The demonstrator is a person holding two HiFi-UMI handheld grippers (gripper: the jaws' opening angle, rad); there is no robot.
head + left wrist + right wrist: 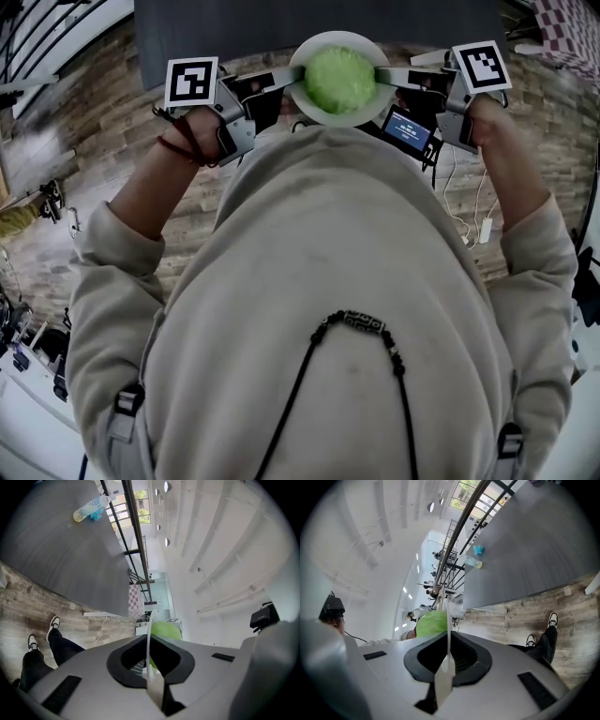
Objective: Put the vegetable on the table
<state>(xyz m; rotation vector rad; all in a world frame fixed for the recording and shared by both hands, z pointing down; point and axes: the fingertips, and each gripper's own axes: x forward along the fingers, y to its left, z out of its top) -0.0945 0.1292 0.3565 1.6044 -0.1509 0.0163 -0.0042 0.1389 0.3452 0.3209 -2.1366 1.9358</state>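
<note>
left tongs [293,84] and right tongs [383,74] pinch opposite rims of a white plate [310,51] carrying a green vegetable [339,80].

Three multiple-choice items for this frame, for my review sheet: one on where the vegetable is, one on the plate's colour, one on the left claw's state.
1. Where does the vegetable lie?
A) on the plate
B) on the floor
C) on the grey table

2. What colour is the plate?
A) blue
B) white
C) black

3. How is the left claw?
A) wide open
B) shut on the plate's rim
C) shut on the vegetable

Answers:
1 A: the green vegetable sits in the middle of the plate, which is held up between both claws.
2 B: the rim around the vegetable is white.
3 B: its jaws pinch the thin rim edge, as do those of the right claw.
</note>
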